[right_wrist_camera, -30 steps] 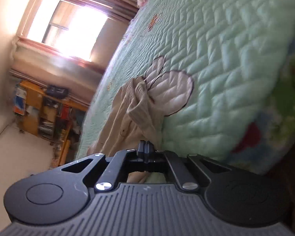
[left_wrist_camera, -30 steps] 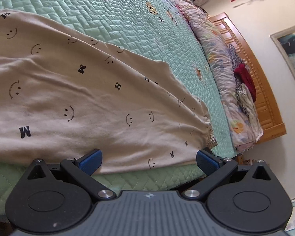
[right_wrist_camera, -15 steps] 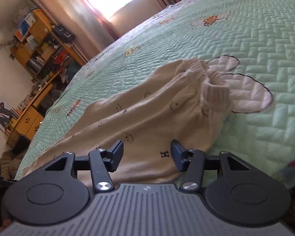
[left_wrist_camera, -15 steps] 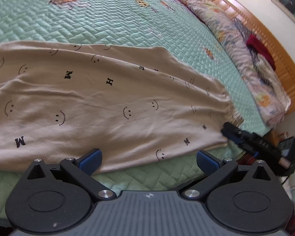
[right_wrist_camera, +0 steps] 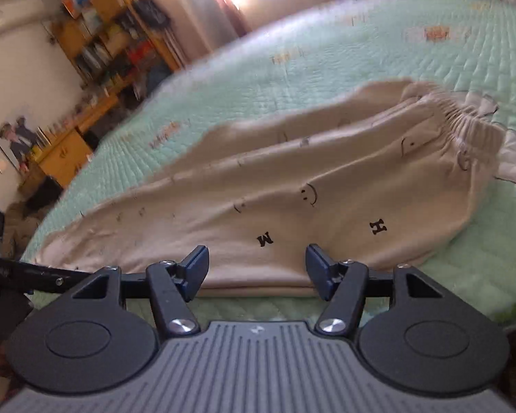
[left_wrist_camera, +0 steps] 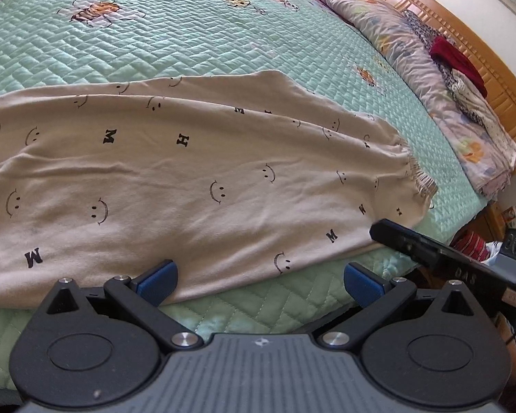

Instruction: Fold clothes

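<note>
Garment: beige trousers (left_wrist_camera: pixel 196 172) lie lengthwise along the near edge of the bed (left_wrist_camera: pixel 189 34), legs laid one over the other, gathered waistband (right_wrist_camera: pixel 464 120) at one end.
Left hand-held gripper (left_wrist_camera: pixel 259 277): jaws wide, empty, poised just off the near fabric edge.
Right hand-held gripper (right_wrist_camera: pixel 257 270): jaws opening, nothing pressed between the pads, hanging over the near edge by the waist.
Step, as judged: smooth the laid legs, then pinch both layers at each end for the next fold.
Doing it well: take the cuff and waist evenly; lift low so the layers stay aligned.
Textures: soft matte knit with printed smiley faces and letters; ribbed elastic waist; quilted mint bedcover, zigzag stitched.
</note>
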Demonstrator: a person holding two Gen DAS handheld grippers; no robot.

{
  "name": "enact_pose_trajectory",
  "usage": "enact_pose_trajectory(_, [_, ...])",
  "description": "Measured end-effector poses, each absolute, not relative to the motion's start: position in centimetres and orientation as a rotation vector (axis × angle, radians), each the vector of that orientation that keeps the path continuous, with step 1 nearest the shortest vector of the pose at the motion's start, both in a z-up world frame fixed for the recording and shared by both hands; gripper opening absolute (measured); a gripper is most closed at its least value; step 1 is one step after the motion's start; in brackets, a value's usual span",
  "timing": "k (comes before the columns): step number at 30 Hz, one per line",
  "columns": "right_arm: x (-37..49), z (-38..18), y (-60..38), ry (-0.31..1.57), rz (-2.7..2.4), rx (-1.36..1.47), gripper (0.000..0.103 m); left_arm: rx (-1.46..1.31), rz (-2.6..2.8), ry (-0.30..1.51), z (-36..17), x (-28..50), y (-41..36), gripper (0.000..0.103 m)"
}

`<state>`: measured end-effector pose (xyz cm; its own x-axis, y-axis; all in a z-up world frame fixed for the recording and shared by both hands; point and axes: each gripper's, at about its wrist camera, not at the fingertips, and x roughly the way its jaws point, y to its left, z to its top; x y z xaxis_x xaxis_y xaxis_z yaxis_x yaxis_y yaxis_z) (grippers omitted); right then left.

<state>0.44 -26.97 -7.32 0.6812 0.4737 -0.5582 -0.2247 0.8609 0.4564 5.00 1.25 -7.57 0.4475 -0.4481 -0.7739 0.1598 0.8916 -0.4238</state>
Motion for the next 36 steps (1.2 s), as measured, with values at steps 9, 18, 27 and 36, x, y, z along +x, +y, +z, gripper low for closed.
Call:
enact_pose_trajectory(9, [0.2, -3.6, -25.2, 0.653, 0.451, 0.352, 0.064, -0.308, -0.383, 1.048, -7.6, 5.1, 1.3, 0.102])
enact_pose_trajectory(18, [1.0, -8.2, -21.5, 0.669, 0.526, 0.248, 0.075, -0.354, -0.383, 1.06, -7.6, 5.4, 1.7, 0.102])
enact_pose_trajectory(27, [0.2, -8.3, -21.5, 0.634, 0.544, 0.231, 0.08, -0.535, -0.451, 0.873, -4.0, 4.5, 5.6, 0.102])
enact_pose_trajectory(36, [0.2, -8.3, -21.9, 0.63, 0.552, 0.256, 0.08, -0.761, -0.282, 0.928, -8.3, 4.7, 12.2, 0.101])
